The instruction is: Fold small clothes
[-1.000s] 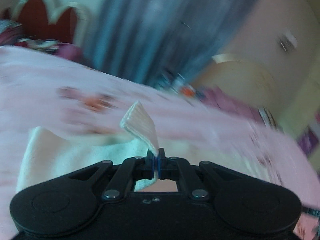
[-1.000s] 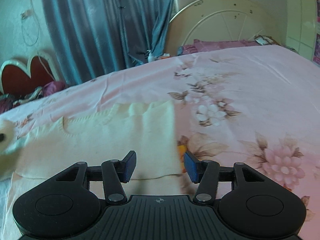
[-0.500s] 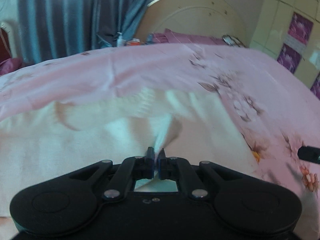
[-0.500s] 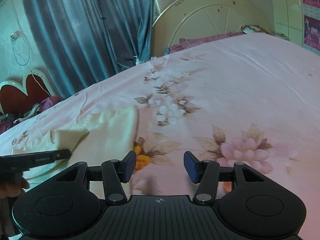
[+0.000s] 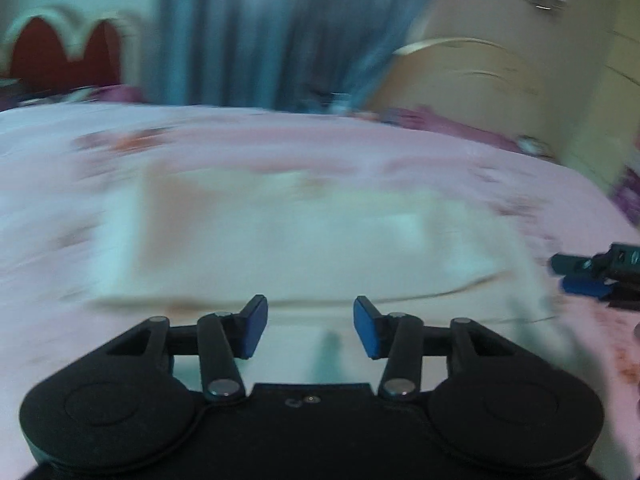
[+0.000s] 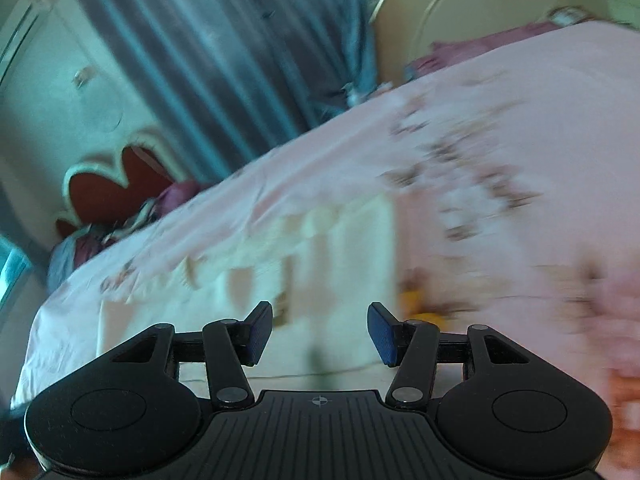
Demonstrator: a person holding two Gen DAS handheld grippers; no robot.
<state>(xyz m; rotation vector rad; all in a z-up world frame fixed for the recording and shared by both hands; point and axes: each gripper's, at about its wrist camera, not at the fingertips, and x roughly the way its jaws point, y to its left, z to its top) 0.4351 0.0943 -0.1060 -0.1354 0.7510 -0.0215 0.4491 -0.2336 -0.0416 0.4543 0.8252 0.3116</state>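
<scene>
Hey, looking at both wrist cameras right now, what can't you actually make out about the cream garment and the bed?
- Cream knitted garment: motion blur in both wrist views hides its folds, neckline and edges.
- Its near edge: covered by the open left gripper and, in the right wrist view, the open right gripper.
- Pink floral bedsheet: the pattern is smeared.
- Right gripper in the left wrist view: cut off by the frame edge.

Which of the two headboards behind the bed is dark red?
The scalloped headboard left of the blue curtain; the rounded headboard on the right is plain cream.
</scene>
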